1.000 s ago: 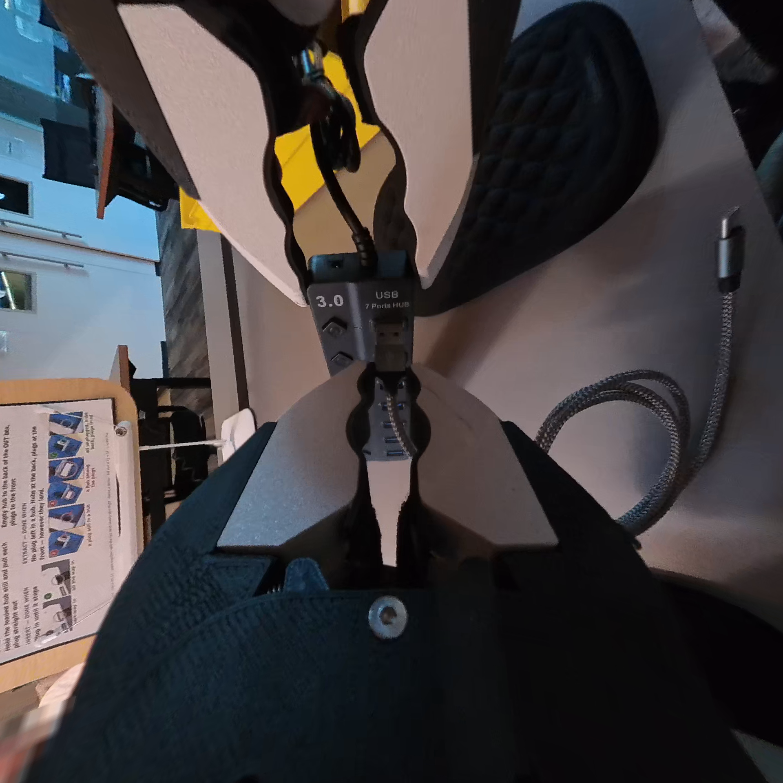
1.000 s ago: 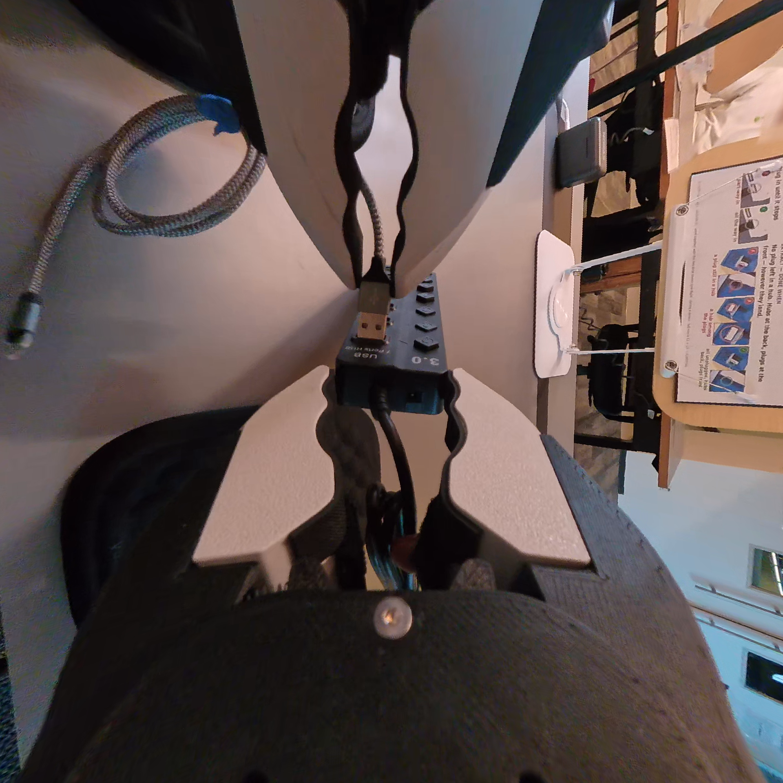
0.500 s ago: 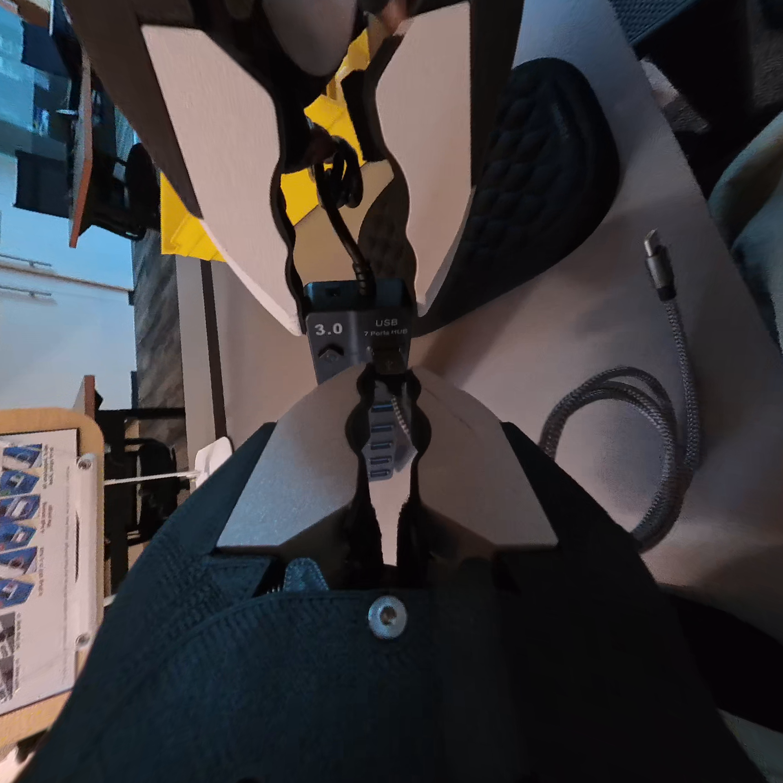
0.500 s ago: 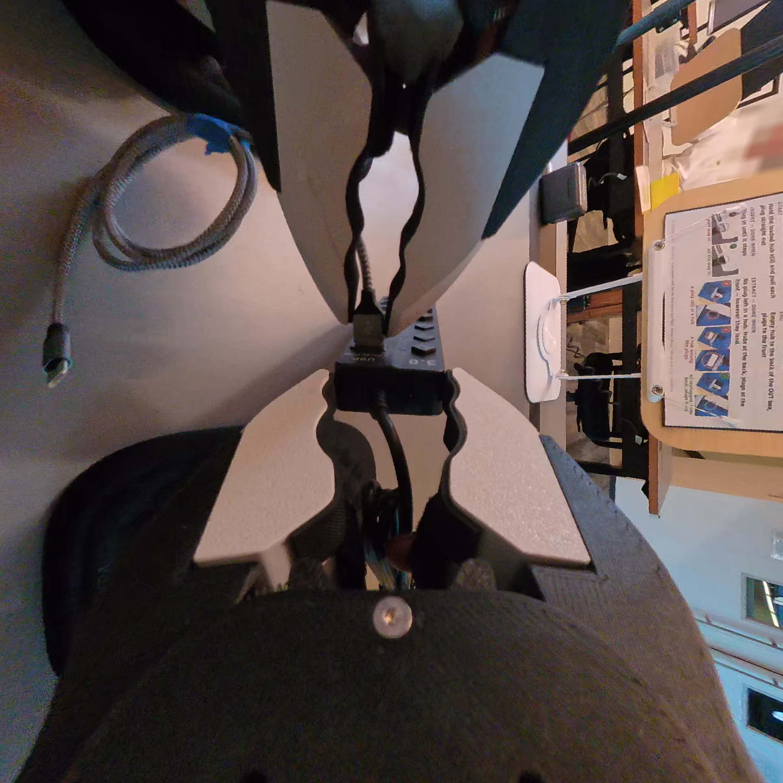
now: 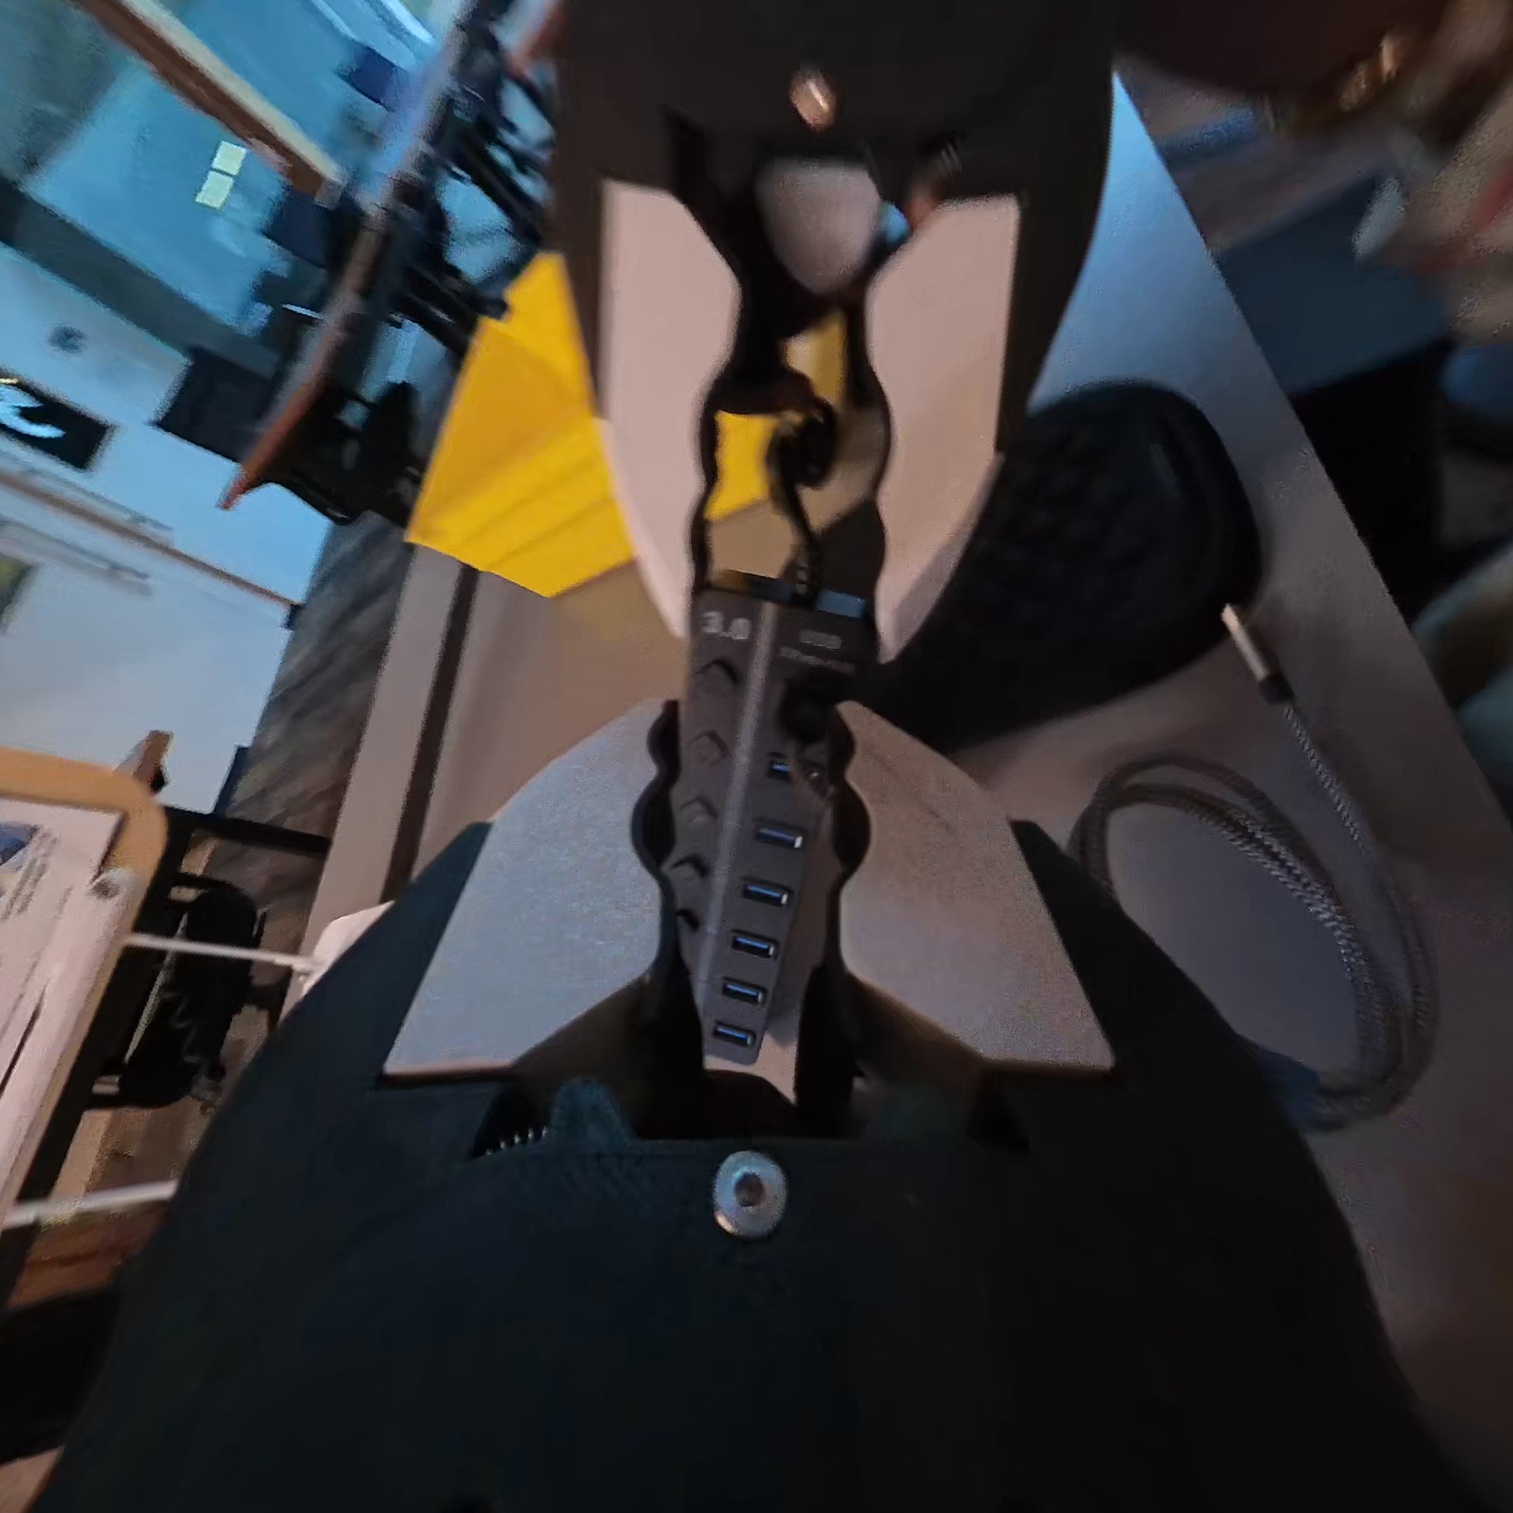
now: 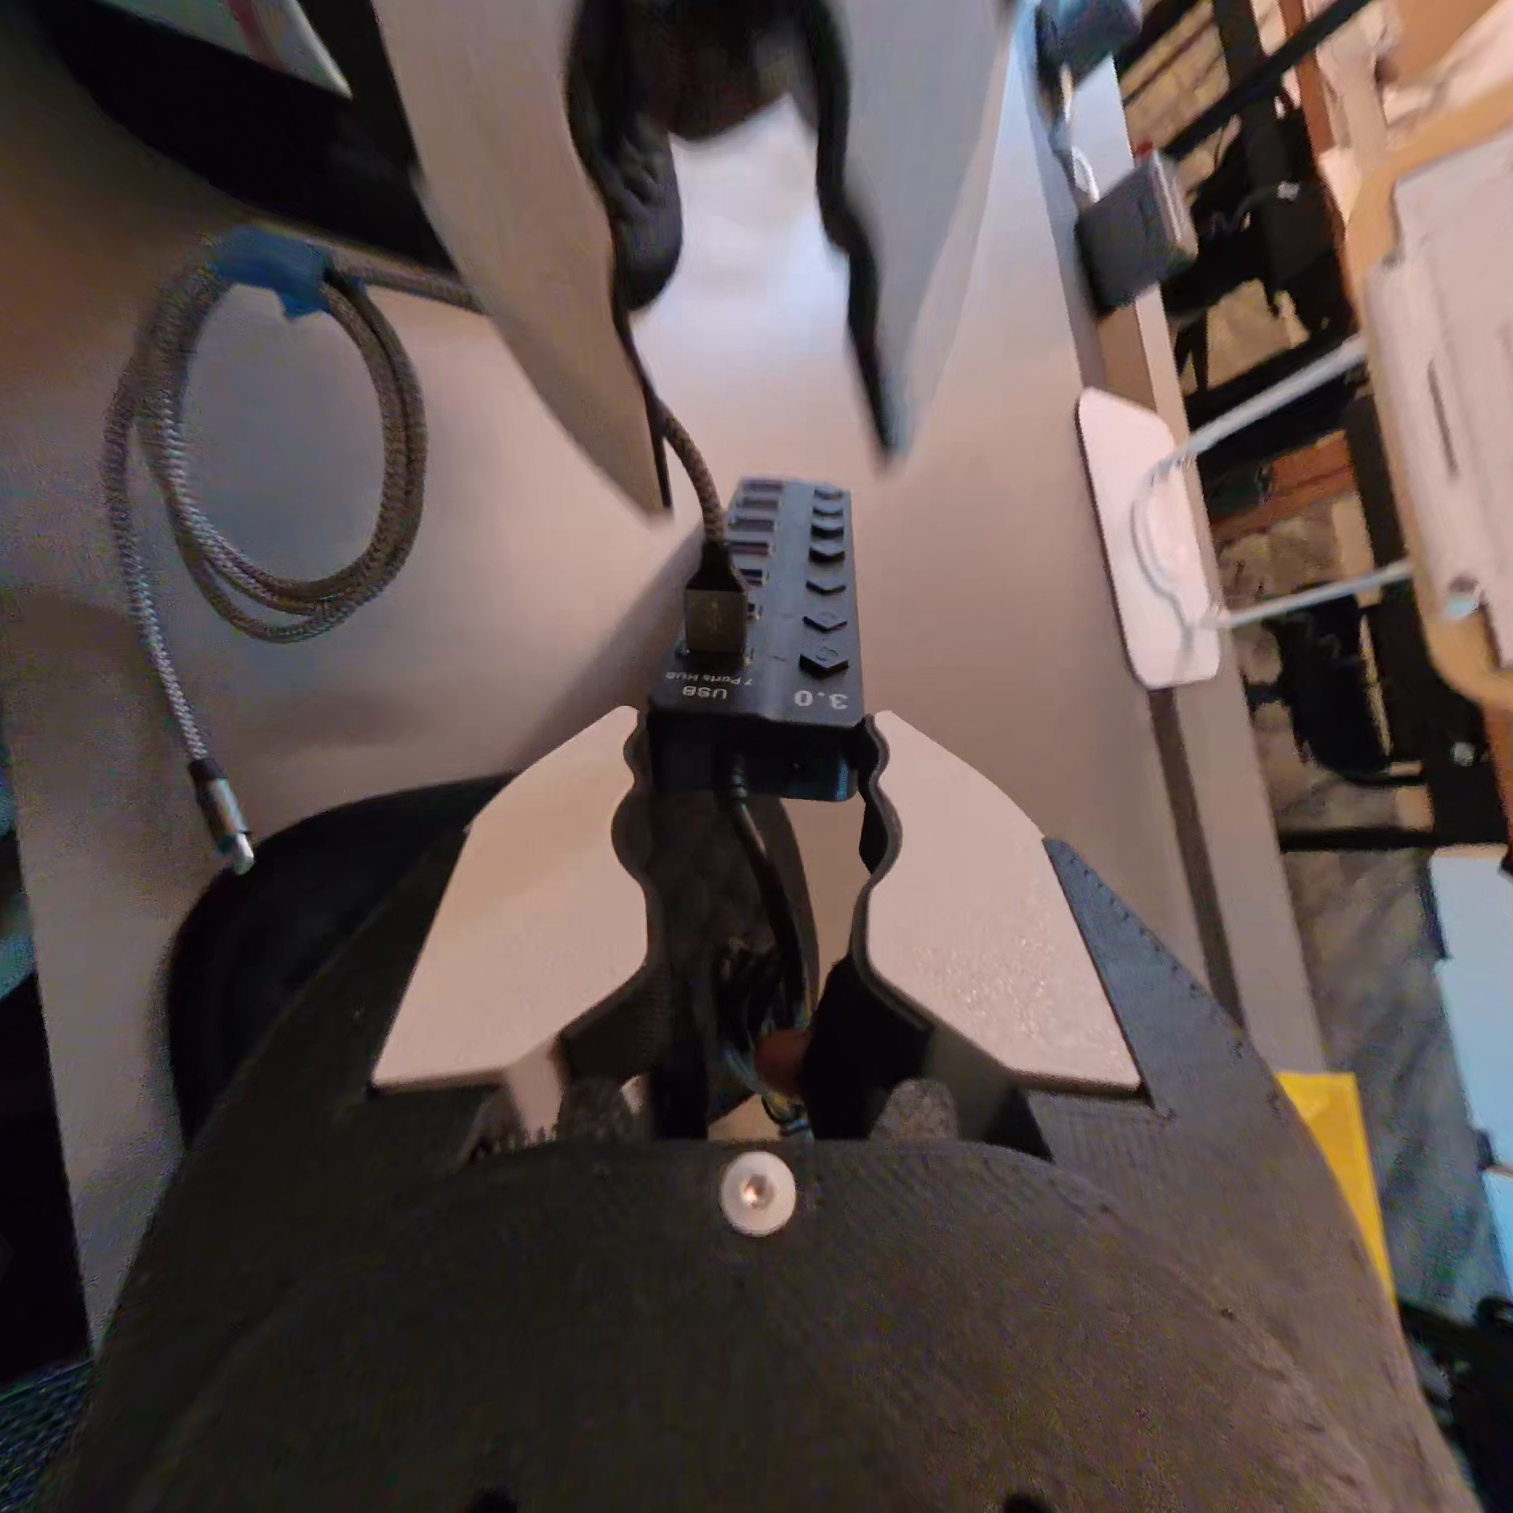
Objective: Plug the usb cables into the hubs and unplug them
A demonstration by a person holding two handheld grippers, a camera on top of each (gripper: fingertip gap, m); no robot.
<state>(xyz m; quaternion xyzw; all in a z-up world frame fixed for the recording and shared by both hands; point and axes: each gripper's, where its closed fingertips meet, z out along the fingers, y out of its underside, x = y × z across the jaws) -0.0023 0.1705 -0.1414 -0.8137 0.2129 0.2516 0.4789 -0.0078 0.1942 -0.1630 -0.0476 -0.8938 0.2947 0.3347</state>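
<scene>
Two claws split the job between them. My right claw (image 6: 753,724) was clamped across the near end of the black hub (image 6: 786,622), holding it clear of the worktop (image 6: 368,704) with its row of ports facing up. I judged that grip was there to keep the hub from sliding or twisting while a plug went in or came out.

The grey plug (image 6: 716,610) sat in the port nearest that clamped end. It looked seated, though the right wrist view still showed a good part of its metal shell, so I could not tell if it was fully home.

My left claw (image 5: 749,720) stood with its fingers apart, straddling the far length of the hub and gripping nothing. The braided cable (image 6: 692,467) ran up from the plug past one of its fingers. The rest of the cable lay coiled on the worktop, bound with a blue tie (image 6: 270,266), its free end (image 6: 221,810) just beside a black quilted pad (image 5: 1105,557).

With the plug in, I took the insertion as done and the unplugging as next, which would need the left claw closed on the plug body and a straight pull.
</scene>
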